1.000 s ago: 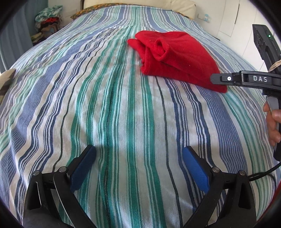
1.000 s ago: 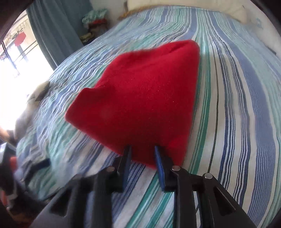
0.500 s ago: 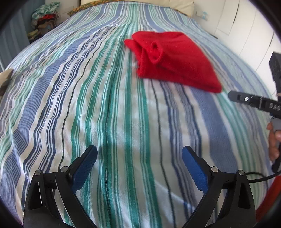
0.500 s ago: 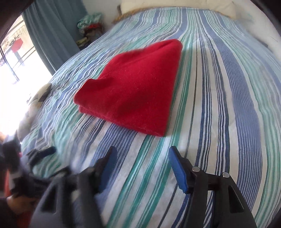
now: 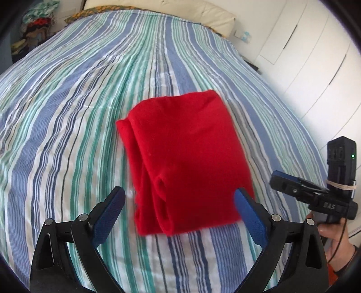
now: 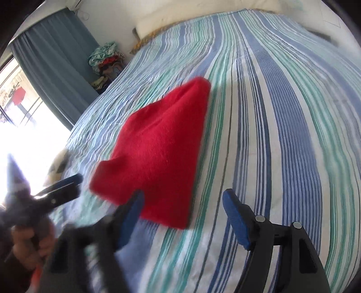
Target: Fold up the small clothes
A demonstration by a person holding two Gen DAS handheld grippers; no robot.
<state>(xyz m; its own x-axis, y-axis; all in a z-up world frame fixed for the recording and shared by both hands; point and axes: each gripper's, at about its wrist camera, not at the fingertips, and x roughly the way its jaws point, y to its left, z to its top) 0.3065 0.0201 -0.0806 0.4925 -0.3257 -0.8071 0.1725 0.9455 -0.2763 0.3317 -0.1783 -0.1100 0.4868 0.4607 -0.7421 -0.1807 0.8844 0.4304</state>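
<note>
A red folded garment (image 5: 185, 162) lies flat on the striped bedspread (image 5: 79, 112). My left gripper (image 5: 179, 198) hovers over its near edge, open wide, with nothing pressed between its blue pads. In the right wrist view the same red garment (image 6: 158, 153) lies just ahead of my right gripper (image 6: 182, 198). Its jaws are opening; the garment's near corner shows between the fingers, untouched by the pads. The right gripper (image 5: 279, 180) is also in the left wrist view at the right edge, held by a hand (image 5: 334, 234). The left gripper (image 6: 74, 182) appears blurred at the left of the right wrist view.
A cream pillow (image 5: 180, 13) lies at the head of the bed. White wardrobe doors (image 5: 304, 56) stand along the right side. A blue curtain (image 6: 52, 67) and a bright window are on the left, with a pile of clothes (image 6: 106, 58) in the corner.
My right gripper has let go of the garment's corner, opened and drawn back. My left gripper has swung across, so the garment now lies right in front of it.
</note>
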